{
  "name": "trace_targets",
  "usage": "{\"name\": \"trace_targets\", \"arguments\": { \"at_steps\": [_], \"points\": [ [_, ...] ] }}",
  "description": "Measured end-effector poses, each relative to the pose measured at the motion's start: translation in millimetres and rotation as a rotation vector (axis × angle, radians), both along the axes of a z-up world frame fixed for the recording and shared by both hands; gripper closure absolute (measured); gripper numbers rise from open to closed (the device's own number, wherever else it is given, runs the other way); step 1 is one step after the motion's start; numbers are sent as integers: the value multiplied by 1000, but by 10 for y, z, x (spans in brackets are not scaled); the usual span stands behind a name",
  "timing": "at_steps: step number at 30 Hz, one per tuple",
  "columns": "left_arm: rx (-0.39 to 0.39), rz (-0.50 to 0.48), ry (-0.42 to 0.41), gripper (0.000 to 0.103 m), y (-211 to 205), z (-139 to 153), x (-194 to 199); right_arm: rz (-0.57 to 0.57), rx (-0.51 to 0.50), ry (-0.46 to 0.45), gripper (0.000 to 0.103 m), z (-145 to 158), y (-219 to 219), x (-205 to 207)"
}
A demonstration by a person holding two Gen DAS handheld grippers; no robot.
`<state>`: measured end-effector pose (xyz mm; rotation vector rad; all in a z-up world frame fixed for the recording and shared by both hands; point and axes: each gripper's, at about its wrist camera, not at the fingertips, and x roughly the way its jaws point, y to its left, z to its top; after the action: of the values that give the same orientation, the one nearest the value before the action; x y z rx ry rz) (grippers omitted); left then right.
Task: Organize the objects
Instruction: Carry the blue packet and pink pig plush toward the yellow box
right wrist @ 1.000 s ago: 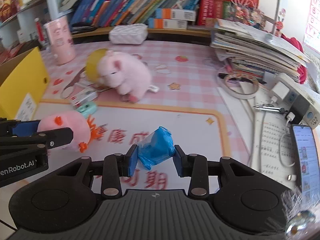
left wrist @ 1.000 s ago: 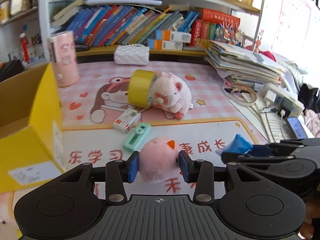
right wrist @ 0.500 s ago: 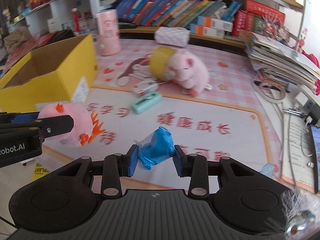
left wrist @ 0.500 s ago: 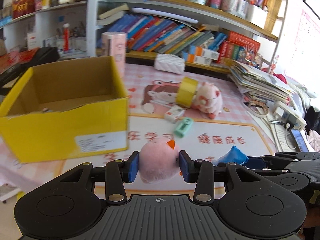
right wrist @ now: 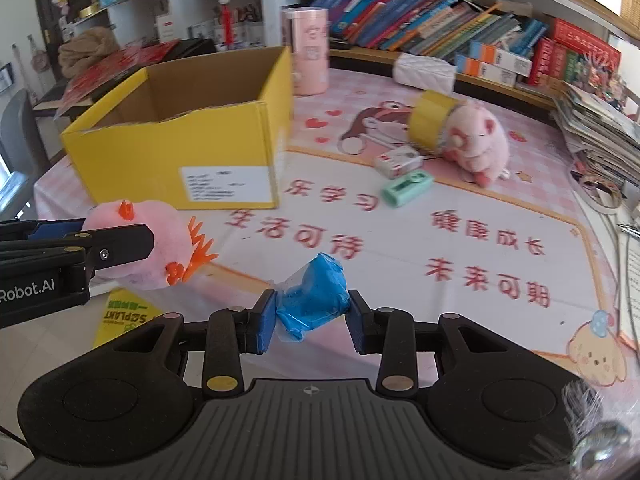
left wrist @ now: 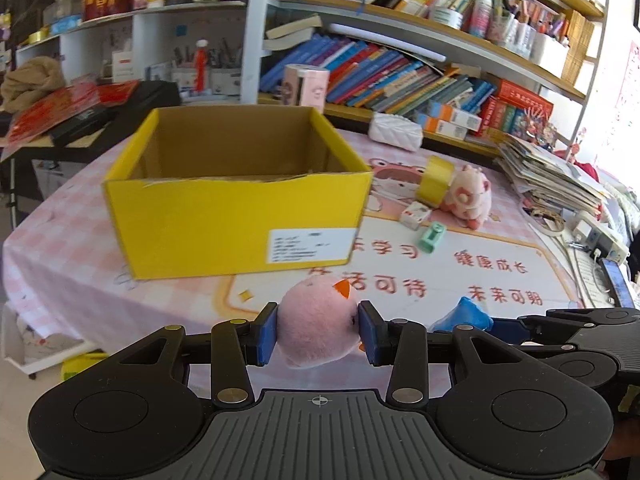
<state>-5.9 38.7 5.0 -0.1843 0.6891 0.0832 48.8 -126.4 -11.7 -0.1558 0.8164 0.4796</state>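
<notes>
R gripper (right wrist: 312,318) jaws clamp blue wrapped packet (right wrist: 314,294) over table (right wrist: 400,240); L gripper (right wrist: 120,240) w/ pink plush chick (right wrist: 160,240) near yellow box (right wrist: 176,152).

Yellow box (left wrist: 236,224), brown inside, white label. Pink plush ball (left wrist: 316,330) with orange spikes at 6 o'clock. Blue wrapped packet (right wrist: 316,294). Pink-and-white checked tablecloth (left wrist: 60,240). Mint-green case (right wrist: 406,188), yellow tape roll (right wrist: 428,120), pink plush pig (right wrist: 478,144) at 2 o'clock.

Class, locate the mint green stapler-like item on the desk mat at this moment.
The mint green item lies on the desk mat, right of the yellow box, just in front of the small white box and near the pink plush pig.
</notes>
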Motion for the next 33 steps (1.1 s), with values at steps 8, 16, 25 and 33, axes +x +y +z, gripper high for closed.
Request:
{"name": "trace_targets", "arguments": {
  "at_steps": [8,16,25,33],
  "points": [
    [7,28,-10,63,229,19,-268,38,9,0,69,0,276,-254],
    [13,44,-32,63,410,60,-450,57,16,-8,69,17,479,-420],
    [16,63,-62,63,577,122,-566,84,17,-33,69,80,667,-519],
    [7,71,-84,63,645,167,-564,105,4,-50,69,138,769,-541]
  ]
}}
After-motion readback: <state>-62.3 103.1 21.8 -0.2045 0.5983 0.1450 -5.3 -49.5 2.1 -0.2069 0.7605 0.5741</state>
